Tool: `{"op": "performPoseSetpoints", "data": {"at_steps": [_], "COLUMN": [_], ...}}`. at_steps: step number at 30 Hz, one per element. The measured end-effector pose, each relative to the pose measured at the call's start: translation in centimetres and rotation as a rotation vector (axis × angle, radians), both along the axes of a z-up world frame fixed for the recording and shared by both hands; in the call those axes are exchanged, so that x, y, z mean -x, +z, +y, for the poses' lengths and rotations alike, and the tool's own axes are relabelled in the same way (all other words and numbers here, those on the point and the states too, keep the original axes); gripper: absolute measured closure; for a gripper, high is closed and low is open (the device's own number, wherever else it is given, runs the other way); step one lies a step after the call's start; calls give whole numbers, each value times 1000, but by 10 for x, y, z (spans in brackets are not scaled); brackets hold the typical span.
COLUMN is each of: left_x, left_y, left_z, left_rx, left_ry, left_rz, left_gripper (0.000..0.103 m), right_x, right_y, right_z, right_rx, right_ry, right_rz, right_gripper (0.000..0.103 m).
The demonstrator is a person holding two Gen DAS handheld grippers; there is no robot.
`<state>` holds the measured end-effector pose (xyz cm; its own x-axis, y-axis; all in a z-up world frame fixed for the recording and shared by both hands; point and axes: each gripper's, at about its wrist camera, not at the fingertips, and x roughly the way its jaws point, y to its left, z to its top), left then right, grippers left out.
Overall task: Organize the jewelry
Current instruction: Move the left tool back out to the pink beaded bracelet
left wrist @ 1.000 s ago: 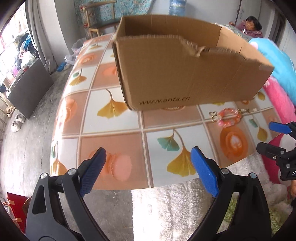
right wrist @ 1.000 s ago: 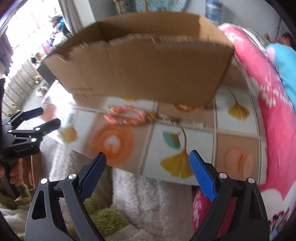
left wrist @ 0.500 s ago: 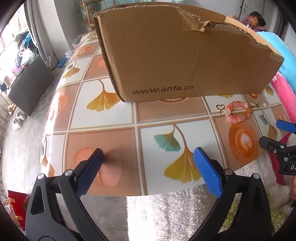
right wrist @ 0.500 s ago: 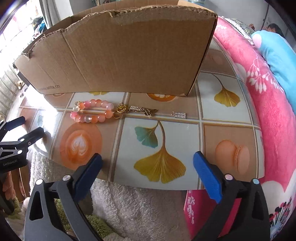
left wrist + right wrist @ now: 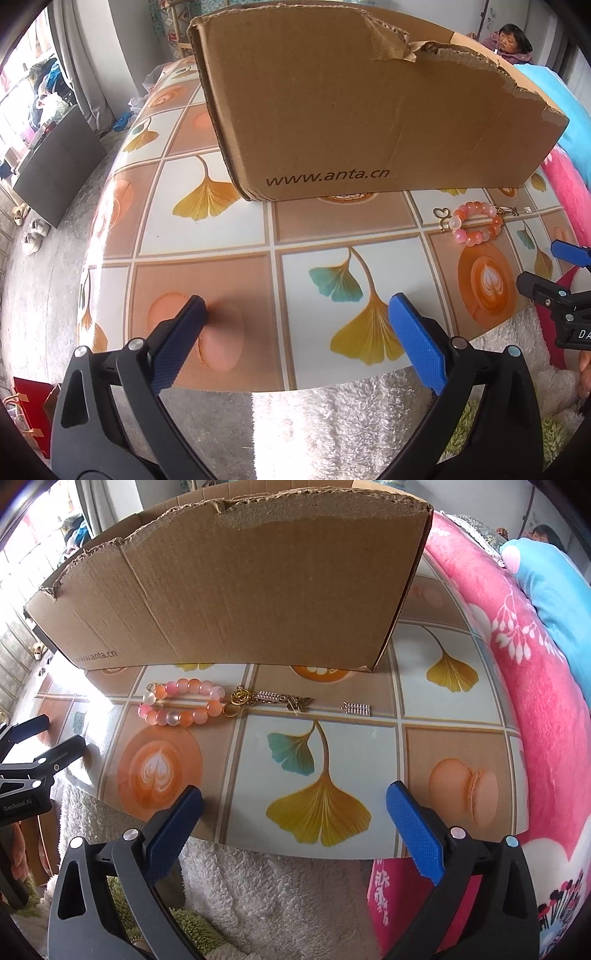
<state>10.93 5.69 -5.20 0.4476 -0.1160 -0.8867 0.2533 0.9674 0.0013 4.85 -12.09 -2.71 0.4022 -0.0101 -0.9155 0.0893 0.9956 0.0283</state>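
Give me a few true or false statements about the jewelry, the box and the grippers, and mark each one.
1. The pink bead bracelet lies on the table in front of the cardboard box. True.
2. The right gripper is clamped on the bracelet. False: its jaws stand wide with nothing between them, having just been opening.
3. A small silver charm lies apart from the bracelet, with the butterfly charm between them. True.
4. The bracelet is inside the box. False: it lies outside, on the tabletop.
5. The left gripper holds the box. False: it is open and empty.
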Motion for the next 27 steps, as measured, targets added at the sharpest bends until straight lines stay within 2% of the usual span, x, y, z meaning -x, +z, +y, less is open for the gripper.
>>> {"op": "performPoseSetpoints", "data": {"at_steps": [21,27], "left_x": [4,8], "left_y": [0,1], "left_z": [-1,-2], "left_rx": [5,10], "left_ry": [-8,-29], "left_rz": [-20,-39], "left_gripper": [7,7], "right_x": [0,6], "right_y": [0,9], "right_z": [2,-6], "right_rx": [0,-36], "right_ry": [-6,-18], "right_rz": [-11,-44], "right_gripper": [6,6]}}
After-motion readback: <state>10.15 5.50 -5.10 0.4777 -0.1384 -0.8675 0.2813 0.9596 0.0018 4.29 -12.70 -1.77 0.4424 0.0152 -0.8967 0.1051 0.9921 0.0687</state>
